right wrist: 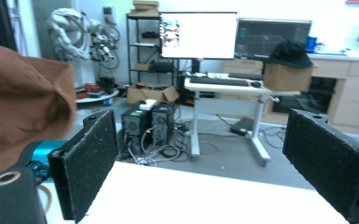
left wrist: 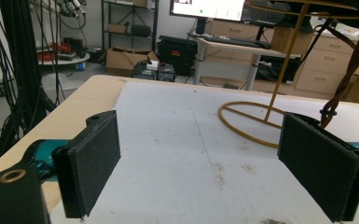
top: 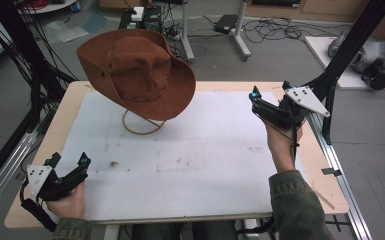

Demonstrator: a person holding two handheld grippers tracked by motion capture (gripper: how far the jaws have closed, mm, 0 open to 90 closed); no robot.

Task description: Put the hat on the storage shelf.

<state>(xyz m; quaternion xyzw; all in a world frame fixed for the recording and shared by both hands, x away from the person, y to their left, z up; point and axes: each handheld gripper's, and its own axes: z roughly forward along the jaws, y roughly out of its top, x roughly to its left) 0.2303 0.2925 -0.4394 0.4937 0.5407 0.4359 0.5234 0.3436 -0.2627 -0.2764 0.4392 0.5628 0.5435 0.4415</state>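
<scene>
1. High view: white mat (top: 190,150) covers most of the table (top: 65,107)
2. brown hat (top: 137,70) sits tilted on a wire stand (top: 140,125), far left
3. left gripper (top: 70,165) near corner, jaws wide, empty
4. right gripper (top: 255,100) raised at right, jaws wide too

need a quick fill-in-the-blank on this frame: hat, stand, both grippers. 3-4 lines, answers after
1. The brown hat sits on a wire ____.
2. The stand's base on the white mat is a ____.
3. The left gripper has its jaws ____.
4. The right gripper holds ____.

Answers: stand; ring; open; nothing
</scene>
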